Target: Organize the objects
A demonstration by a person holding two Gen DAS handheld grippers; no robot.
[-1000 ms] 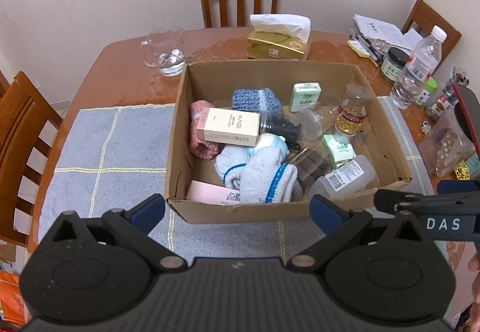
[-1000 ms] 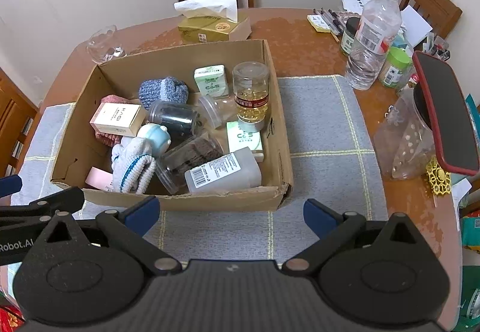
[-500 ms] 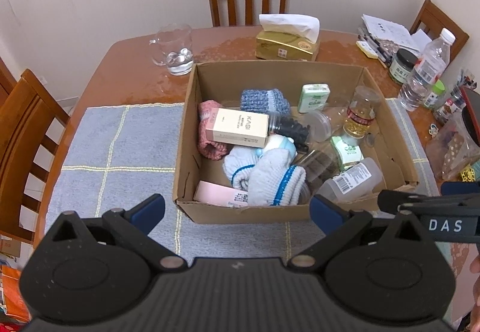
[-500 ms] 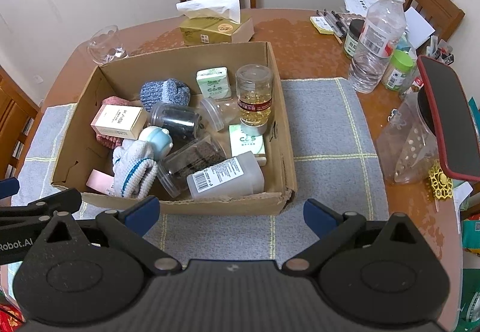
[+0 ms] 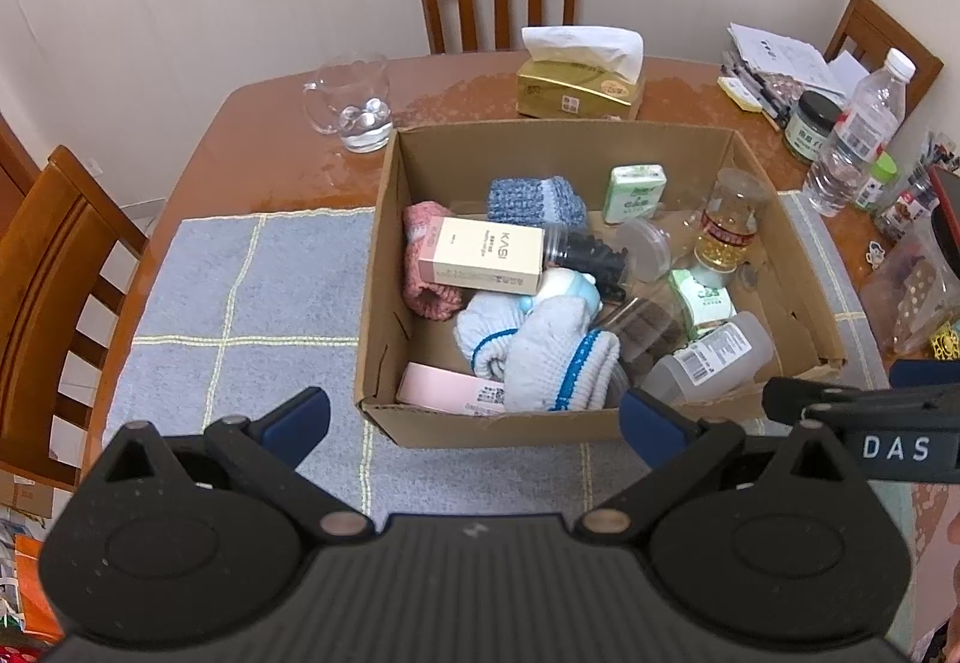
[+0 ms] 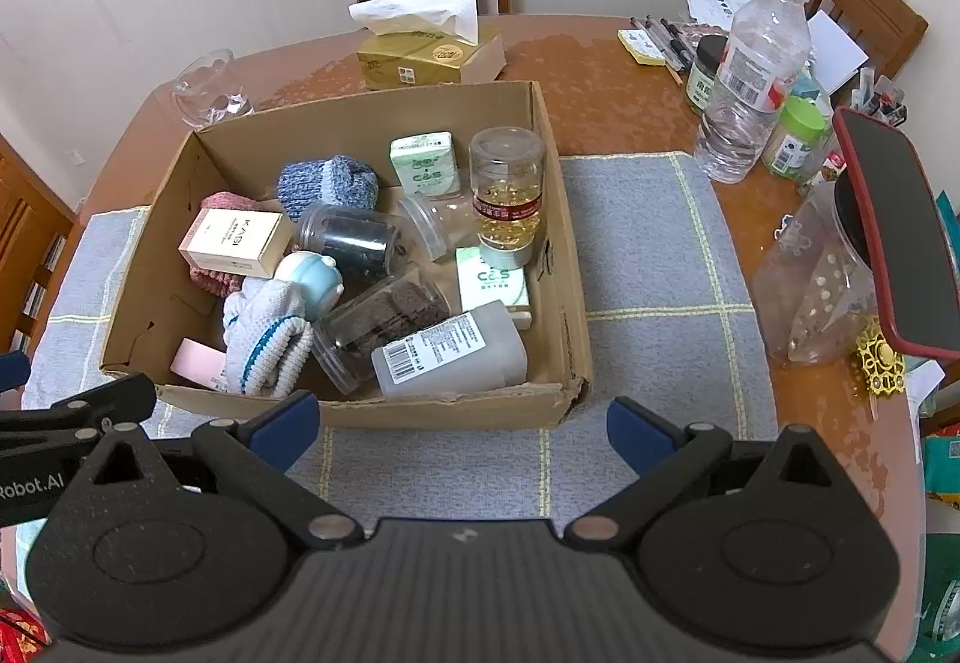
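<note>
cardboard box (image 5: 558,426) on mat (image 5: 240,297), tissue box (image 5: 579,90) behind it

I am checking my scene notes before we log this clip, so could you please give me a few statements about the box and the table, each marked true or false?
1. The cardboard box sits on a grey-blue mat. True.
2. The jar of yellow capsules lies on its side. False: it stands upright, lid down.
3. The left hand-held gripper is shut on the white glove. False: it is open, short of the box.
4. The tissue box is on the table beyond the cardboard box. True.
5. The right hand-held gripper holds nothing. True.
6. The water bottle is inside the box. False: it stands on the table.
</note>
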